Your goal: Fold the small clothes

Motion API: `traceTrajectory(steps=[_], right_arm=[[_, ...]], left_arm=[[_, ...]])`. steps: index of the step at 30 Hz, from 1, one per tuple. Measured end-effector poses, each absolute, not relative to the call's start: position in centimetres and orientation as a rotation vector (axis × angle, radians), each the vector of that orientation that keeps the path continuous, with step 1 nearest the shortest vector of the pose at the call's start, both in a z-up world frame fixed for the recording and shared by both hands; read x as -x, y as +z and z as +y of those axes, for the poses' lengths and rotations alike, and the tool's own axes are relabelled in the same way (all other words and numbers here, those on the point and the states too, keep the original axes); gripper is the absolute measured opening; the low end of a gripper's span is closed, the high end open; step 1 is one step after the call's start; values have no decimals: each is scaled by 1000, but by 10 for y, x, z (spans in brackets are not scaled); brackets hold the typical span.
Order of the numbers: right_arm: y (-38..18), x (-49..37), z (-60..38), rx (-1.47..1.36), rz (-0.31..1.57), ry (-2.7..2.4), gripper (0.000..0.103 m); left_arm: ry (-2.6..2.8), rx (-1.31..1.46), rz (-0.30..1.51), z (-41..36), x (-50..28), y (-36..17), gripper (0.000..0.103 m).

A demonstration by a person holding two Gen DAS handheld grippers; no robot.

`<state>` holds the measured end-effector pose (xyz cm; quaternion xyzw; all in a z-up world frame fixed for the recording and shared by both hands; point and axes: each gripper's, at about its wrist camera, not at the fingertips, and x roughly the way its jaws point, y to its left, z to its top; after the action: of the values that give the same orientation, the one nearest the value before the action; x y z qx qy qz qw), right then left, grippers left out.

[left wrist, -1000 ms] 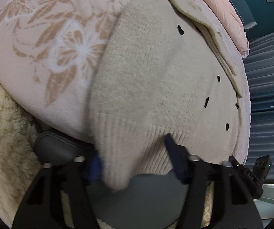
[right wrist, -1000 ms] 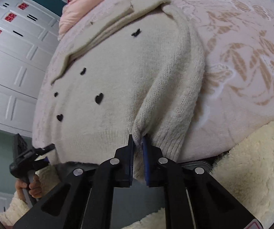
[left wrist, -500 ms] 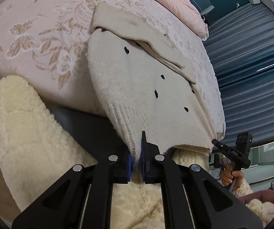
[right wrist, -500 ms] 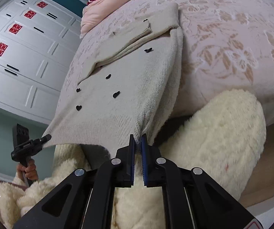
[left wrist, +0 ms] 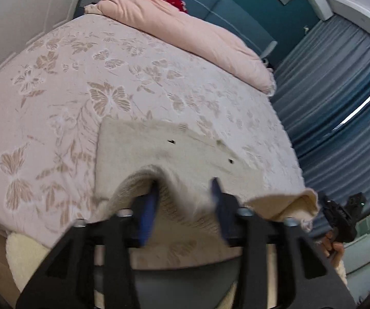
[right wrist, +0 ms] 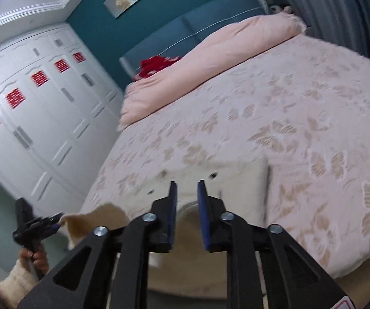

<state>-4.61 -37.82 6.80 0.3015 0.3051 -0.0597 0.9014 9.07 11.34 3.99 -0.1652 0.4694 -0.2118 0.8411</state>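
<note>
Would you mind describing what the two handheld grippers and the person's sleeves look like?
Both the left gripper and the right gripper have matte black angular frames with triangular cut-outs and silver bolts at the joints. Their fingers carry flat blue pads. The right gripper shows a red-edged white sticker near its base. No cables are visible. The hand wears a fluffy cream sleeve.

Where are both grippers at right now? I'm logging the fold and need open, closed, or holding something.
Left gripper: open, the cream sweater hem draped loose between its fingers.
Right gripper: open, holding nothing.
</note>
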Motion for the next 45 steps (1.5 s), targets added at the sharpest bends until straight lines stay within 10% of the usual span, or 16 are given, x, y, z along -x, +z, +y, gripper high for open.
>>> traceTrajectory(steps=[3, 5, 20, 22, 26, 34, 42, 45], right_arm=[[56, 45, -368, -629, 591, -179, 49], [44, 46, -357, -596, 609, -158, 72], [-79, -77, -307, -285, 1107, -50, 71], [-94, -81, -303, -263, 1148, -16, 50], [-67, -71, -314, -334, 1062, 42, 7], [29, -70, -400, -502, 702, -73, 7], [-80, -109, -416, -606, 939, -205, 16], [-73, -108, -405, -546, 916, -208, 59]], left_arm=[[-294, 292, 982, 114, -120, 20, 81], [-273, 304, 985, 119, -124, 12, 91], [-390, 125, 1233, 73, -172, -108, 95], [-412, 87, 1224, 68, -173, -116, 83], [-475, 85, 1215, 79, -177, -104, 9], [-455, 256, 1015, 113, -215, -11, 8], [-252, 291, 1177, 107, -266, -116, 11], [-293, 364, 1136, 118, -246, -107, 33]])
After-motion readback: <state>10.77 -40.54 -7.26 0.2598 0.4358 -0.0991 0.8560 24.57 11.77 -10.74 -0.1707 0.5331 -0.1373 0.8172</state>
